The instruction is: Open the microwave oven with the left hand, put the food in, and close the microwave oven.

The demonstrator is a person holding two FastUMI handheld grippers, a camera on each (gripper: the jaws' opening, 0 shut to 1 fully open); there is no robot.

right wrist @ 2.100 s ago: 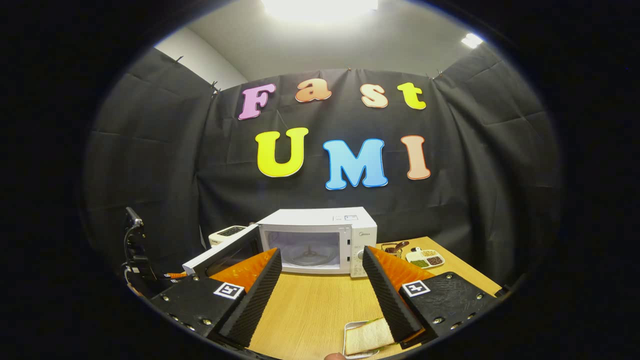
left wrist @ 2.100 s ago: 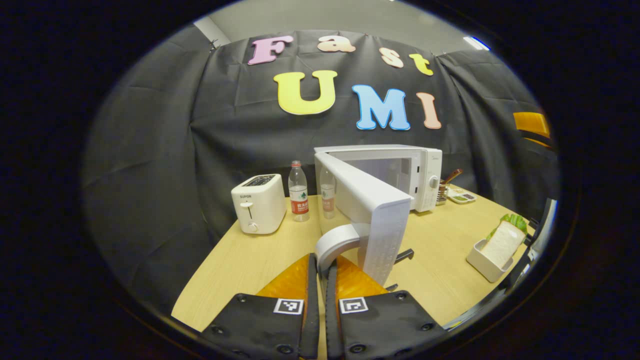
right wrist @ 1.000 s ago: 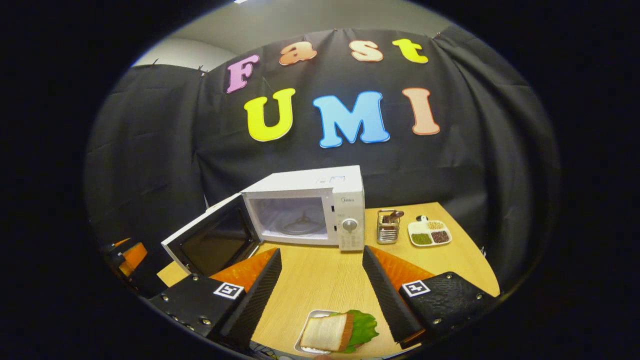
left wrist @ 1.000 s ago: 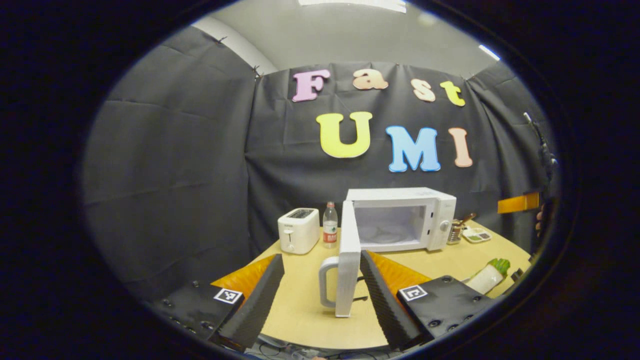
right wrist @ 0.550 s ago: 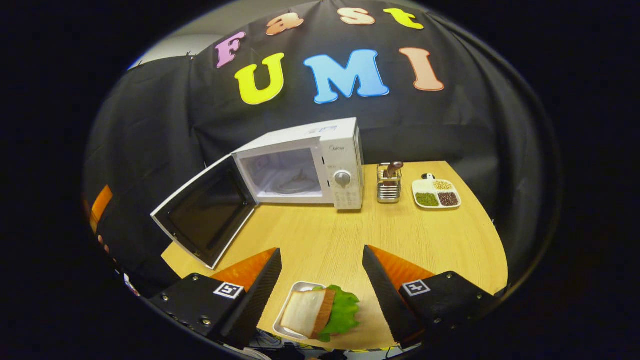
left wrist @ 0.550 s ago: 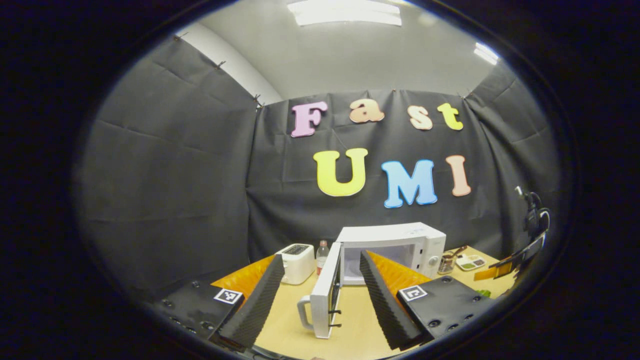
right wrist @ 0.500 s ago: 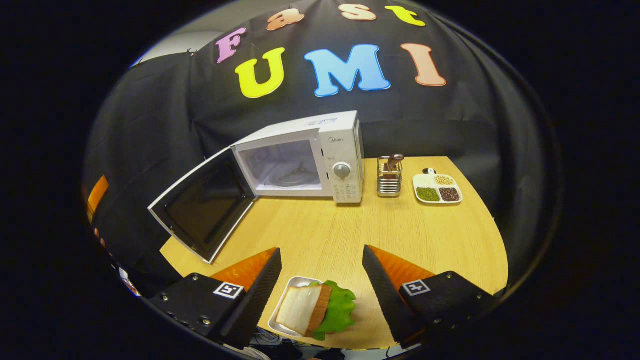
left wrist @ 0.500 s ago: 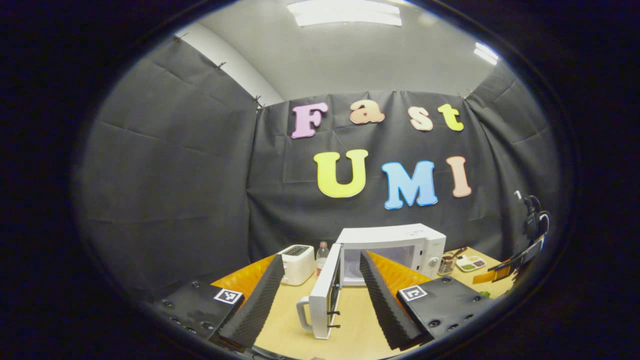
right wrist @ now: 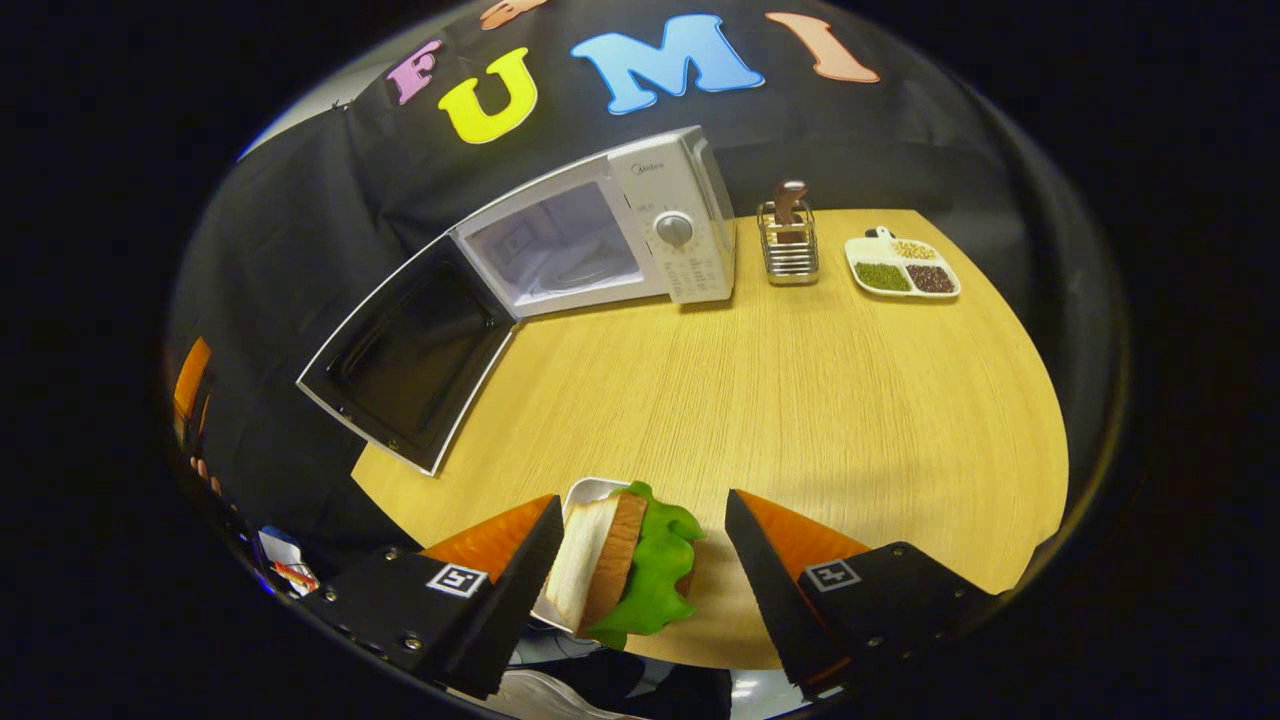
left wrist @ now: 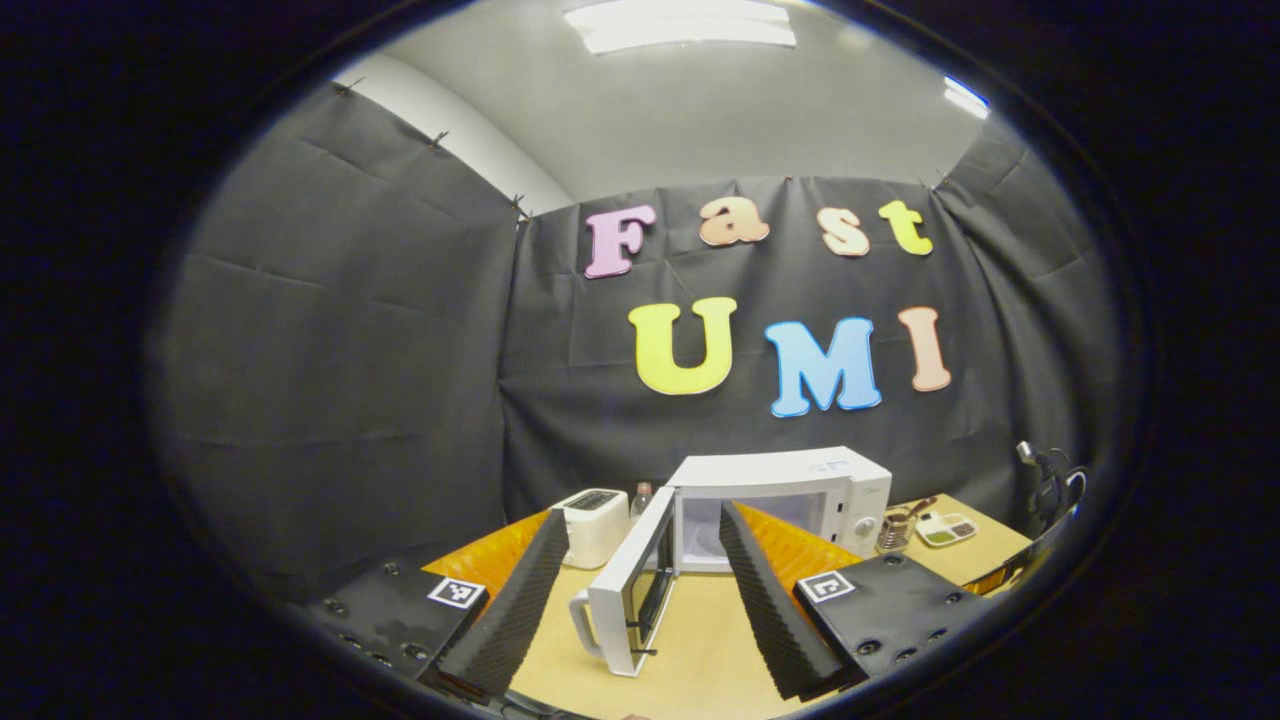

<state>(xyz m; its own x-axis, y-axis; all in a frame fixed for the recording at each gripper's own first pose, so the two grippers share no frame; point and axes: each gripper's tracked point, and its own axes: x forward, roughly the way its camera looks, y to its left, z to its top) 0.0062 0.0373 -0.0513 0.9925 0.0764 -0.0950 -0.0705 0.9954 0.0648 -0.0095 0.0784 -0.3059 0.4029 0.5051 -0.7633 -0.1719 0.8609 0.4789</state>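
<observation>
Right gripper view has the sandwich (right wrist: 625,560) between its wide claw (right wrist: 640,590); left gripper view, a toaster (left wrist: 593,525).

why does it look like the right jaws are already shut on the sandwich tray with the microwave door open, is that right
Not quite. In the right gripper view the right gripper stands open, its jaws spread on either side of the sandwich tray without pressing on it. The rest holds: the microwave door is swung open.
</observation>
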